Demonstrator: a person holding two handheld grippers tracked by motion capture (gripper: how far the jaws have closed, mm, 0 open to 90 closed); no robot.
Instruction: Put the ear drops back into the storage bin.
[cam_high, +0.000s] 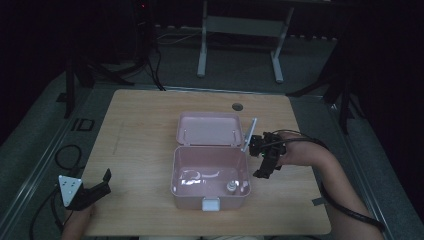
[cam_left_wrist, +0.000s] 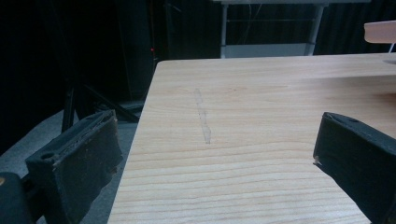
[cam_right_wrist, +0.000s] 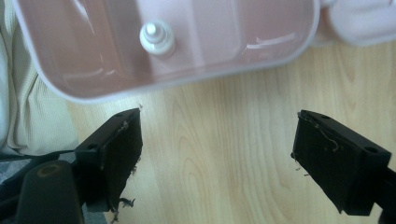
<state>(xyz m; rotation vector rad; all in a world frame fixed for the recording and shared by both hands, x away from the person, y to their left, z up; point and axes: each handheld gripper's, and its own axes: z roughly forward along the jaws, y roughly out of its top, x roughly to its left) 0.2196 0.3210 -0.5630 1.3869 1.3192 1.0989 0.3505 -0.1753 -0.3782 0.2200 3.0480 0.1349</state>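
- R hand-held gripper (cam_high: 262, 159) hovers just beside the right wall of the pink box (cam_high: 210, 199), jaws wide apart w/ nothing between them. In the right gripper view only bare wood shows between the pads.
- Small white bottle (cam_high: 231, 186) stands upright inside the box, near its front-right corner; same bottle seen from above in the right gripper view (cam_right_wrist: 157, 38). It's apart from the R gripper, so I judge the drop-in as done.
- Box lid (cam_high: 210, 129) is open, hinged back and lying behind the box on the worktop (cam_high: 135, 145). White latch (cam_high: 210, 204) sits at the front wall, not engaged.
- Left to do, by my guess: swing the lid over and clip it. Nothing's touching the lid yet.
- A thin pale stick-like item (cam_high: 249, 134) leans by the lid's right edge, just above the R gripper. Can't tell what it is or whether it belongs to the box.
- L hand-held gripper (cam_high: 95, 190) rests at the worktop's front-left corner, well apart from the box, jaws spread and empty; the left gripper view looks across bare wood.
- Hard to make out: pale glossy shapes on the box floor, left part (cam_high: 192, 178). Could be wrapped items or just glare.
- Room is dim; beyond the far edge only a table frame (cam_high: 240, 45) is legible.
- Person's forearms are cut off at the bottom of the high view.
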